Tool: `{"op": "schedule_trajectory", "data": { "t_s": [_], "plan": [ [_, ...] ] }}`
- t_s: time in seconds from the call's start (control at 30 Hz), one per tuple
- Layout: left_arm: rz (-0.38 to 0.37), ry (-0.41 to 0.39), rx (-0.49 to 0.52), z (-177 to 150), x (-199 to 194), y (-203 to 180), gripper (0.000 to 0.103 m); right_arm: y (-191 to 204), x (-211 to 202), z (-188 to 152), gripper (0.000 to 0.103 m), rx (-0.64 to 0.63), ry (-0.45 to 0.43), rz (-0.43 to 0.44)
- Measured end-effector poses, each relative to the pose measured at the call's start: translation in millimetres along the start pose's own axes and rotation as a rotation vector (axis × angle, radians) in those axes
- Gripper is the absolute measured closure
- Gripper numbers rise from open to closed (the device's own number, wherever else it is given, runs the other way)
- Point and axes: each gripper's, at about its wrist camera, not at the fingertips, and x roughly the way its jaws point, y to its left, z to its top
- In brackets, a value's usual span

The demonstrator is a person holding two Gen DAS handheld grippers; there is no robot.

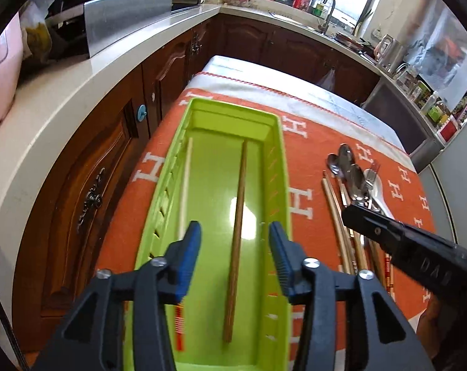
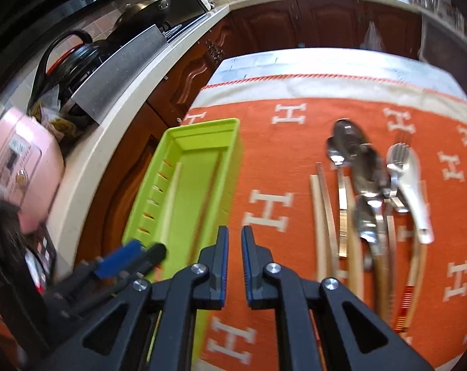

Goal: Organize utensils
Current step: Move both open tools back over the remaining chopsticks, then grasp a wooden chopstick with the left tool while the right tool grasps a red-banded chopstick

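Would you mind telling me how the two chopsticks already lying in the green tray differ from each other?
The dark chopstick is brown wood; the pale chopstick is cream-coloured. The dark one lies near the middle of the green tray, while the pale one lies along the slotted left wall. The dark one looks thicker, though it sits closer to the camera's centre. Both lie flat, lengthwise, roughly parallel, and neither is held.

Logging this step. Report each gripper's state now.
Left gripper: open above the green tray, holding nothing.
Right gripper: nearly shut, holding nothing.
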Motion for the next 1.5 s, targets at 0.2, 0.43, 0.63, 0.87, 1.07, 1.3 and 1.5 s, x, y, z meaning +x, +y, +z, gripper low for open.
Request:
{"op": "schedule_trajectory", "data": {
  "t_s": [0.2, 0.43, 0.63, 0.87, 1.07, 1.3, 1.5],
  "plan": [
    [-0.019, 0.009, 0.038, -3.3, -10.8, -23.5, 0.056, -17.2, -40.1, -22.7, 0.095, -0.111, -0.134, -0.058],
    [-0.025, 0.018, 0.104, -11.6, -15.1, -66.5, 0.036, -51.4, -78.2, -44.0, 0.095, -0.135, -0.264, -0.085],
    [-0.044, 0.019, 0.168, -21.5, -11.5, -107.1, 0.036, -84.3, -94.7, -54.4, 0.095, -0.077, -0.281, -0.125],
    [-0.044, 0.127, 0.197, -37.4, 27.1, -132.2, 0.048, -127.8, -84.0, -68.2, 0.095, 0.04, -0.214, -0.146],
    [-0.034, 0.188, 0.143, -45.1, 53.4, -128.5, 0.066, -152.3, -63.1, -79.2, 0.095, 0.088, -0.119, -0.133],
    [0.003, 0.209, 0.123, -45.9, 69.9, -125.9, 0.071, -159.8, -47.3, -83.1, 0.095, 0.095, -0.082, -0.088],
    [0.043, 0.186, 0.141, -41.9, 71.6, -129.9, 0.069, -159.2, -44.0, -81.9, 0.095, 0.087, -0.07, -0.077]
  ]
}}
